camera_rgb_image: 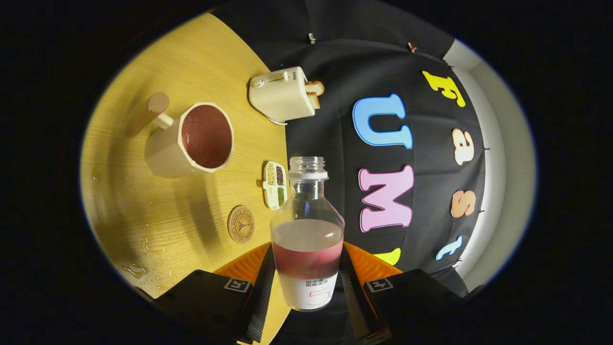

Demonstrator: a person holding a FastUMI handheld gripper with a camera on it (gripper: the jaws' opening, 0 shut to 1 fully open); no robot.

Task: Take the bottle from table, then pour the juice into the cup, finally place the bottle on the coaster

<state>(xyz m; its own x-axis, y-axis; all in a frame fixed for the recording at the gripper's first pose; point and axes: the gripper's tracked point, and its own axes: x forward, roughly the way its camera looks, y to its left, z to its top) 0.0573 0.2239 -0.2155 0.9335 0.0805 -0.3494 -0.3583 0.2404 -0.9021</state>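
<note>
The gripper (307, 282) is clamped on the bottle (307, 230); both fingers press on its lower part, one on each side, around the white label. The bottle is clear, it has no cap, and it keeps some red juice (307, 261) in the lower half. In this view the whole scene is turned to one side, so the wooden table (143, 201) appears like a wall beside the bottle, and the bottle seems to be held in the air, not standing on the table.

Well beyond the fingers is the cup (189, 139), a pale mug with a wooden handle, and it is nearly full of the red juice. The round coaster (240, 224) lies on the table near the bottle, with nothing on it. Just beyond the coaster is a small tray (275, 185) with grains in its compartments. Farther away stands a pale toaster (282, 94) with bread in it. Some drops of water (143, 263) shine on the table near the fingers
</note>
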